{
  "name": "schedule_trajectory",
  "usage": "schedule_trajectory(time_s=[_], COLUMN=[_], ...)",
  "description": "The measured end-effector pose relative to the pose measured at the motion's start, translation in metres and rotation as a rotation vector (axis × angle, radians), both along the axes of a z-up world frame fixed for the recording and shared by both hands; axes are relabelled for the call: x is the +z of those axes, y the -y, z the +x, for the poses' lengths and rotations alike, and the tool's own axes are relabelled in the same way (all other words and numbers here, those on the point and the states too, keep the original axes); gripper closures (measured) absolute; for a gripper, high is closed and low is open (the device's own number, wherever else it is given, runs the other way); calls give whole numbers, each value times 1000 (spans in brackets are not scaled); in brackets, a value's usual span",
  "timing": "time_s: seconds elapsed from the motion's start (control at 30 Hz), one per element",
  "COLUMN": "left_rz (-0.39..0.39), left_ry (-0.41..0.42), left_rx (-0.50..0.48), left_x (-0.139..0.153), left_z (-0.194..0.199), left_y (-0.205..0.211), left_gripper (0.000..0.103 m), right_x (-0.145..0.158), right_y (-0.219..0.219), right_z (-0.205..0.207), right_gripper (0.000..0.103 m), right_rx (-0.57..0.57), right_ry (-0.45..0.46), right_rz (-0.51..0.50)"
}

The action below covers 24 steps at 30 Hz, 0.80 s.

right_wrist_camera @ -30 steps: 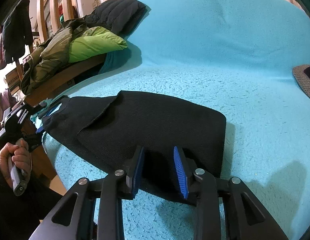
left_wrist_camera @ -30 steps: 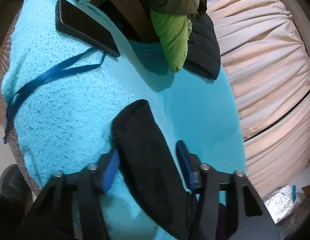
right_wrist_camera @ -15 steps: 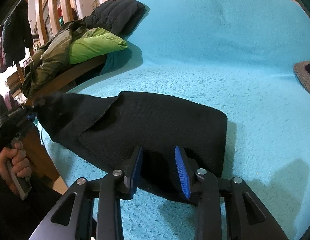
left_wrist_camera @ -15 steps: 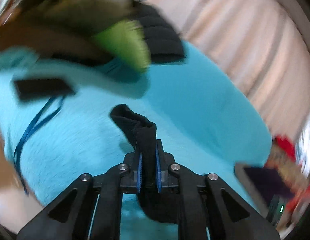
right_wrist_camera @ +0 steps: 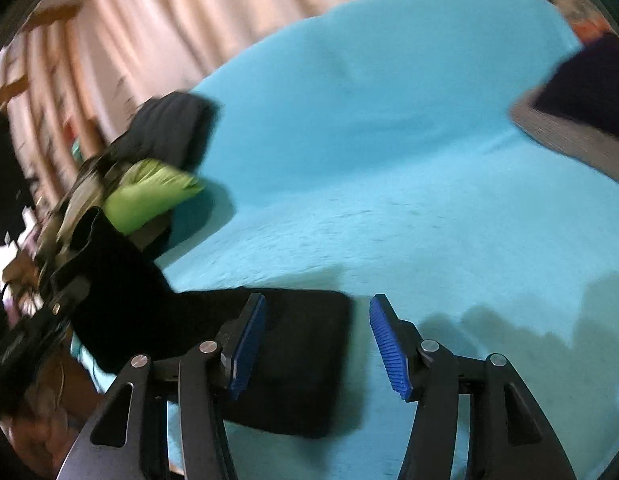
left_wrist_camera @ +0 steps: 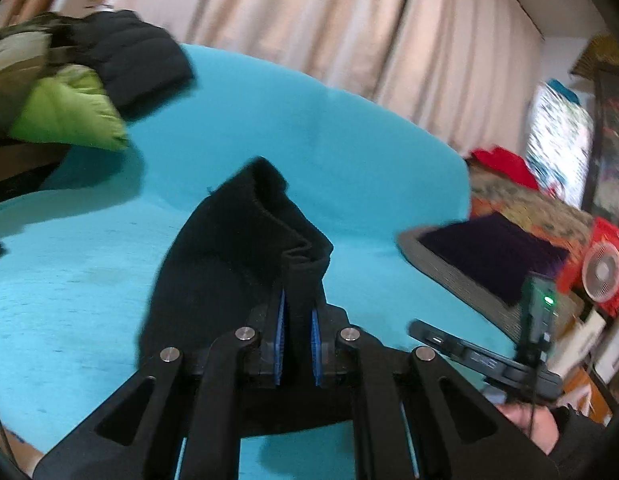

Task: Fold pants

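The black pants (left_wrist_camera: 229, 264) lie partly folded on the turquoise blanket (left_wrist_camera: 69, 280). My left gripper (left_wrist_camera: 298, 332) is shut on the ribbed end of the pants and lifts it off the blanket. In the right wrist view the pants (right_wrist_camera: 301, 360) lie at the lower left, and their left end rises toward the left gripper (right_wrist_camera: 49, 320). My right gripper (right_wrist_camera: 317, 344) is open just above the right edge of the pants, holding nothing. It also shows in the left wrist view (left_wrist_camera: 489, 360) at the lower right.
A green and black jacket pile (left_wrist_camera: 81, 92) sits at the back left of the blanket. A grey-edged purple cushion (left_wrist_camera: 489, 252) lies at the right. Beige curtains (left_wrist_camera: 349, 32) hang behind. A small fan (left_wrist_camera: 603, 272) and clutter stand at the far right.
My left gripper shut on the pants' end, lifted it and swung toward the right. My right gripper opened wider and moved right, to the pants' right edge.
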State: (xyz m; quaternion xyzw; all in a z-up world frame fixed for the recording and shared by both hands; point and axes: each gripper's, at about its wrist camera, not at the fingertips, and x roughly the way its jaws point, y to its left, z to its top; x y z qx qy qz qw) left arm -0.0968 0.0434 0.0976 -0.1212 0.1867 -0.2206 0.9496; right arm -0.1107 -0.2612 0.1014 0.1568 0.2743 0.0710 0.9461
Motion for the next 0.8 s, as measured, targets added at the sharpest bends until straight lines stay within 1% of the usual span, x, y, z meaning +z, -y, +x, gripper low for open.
schedule_trajectory(time_s=[0.07, 0.13, 0.23, 0.3, 0.5, 0.67, 0.73, 0.8], left_rz=[24, 57, 105, 118, 147, 159, 159, 140], left_ry=[-21, -59, -96, -130, -162, -223, -265, -286], left_rx=[-41, -70, -91, -103, -114, -122, -141, -178], left_x=[6, 8, 8, 4, -5, -23, -34, -41], left_z=[-1, 0, 3, 7, 11, 22, 25, 25], left_y=[25, 51, 81, 96, 116, 122, 127, 129], left_gripper=[95, 95, 95, 95, 95, 95, 91, 83], right_x=[-2, -1, -1, -1, -8, -5, -5, -6], right_y=[9, 13, 17, 25, 41, 40, 37, 37], right_z=[-2, -4, -8, -9, -8, -8, -7, -7], right_gripper=[47, 47, 47, 47, 47, 47, 47, 47], right_rx=[-18, -19, -36, -62, -97, -115, -121, -125], right_ry=[-10, -13, -20, -32, -75, -66, -70, -75], right_rz=[15, 6, -13, -10, 29, 21, 15, 10])
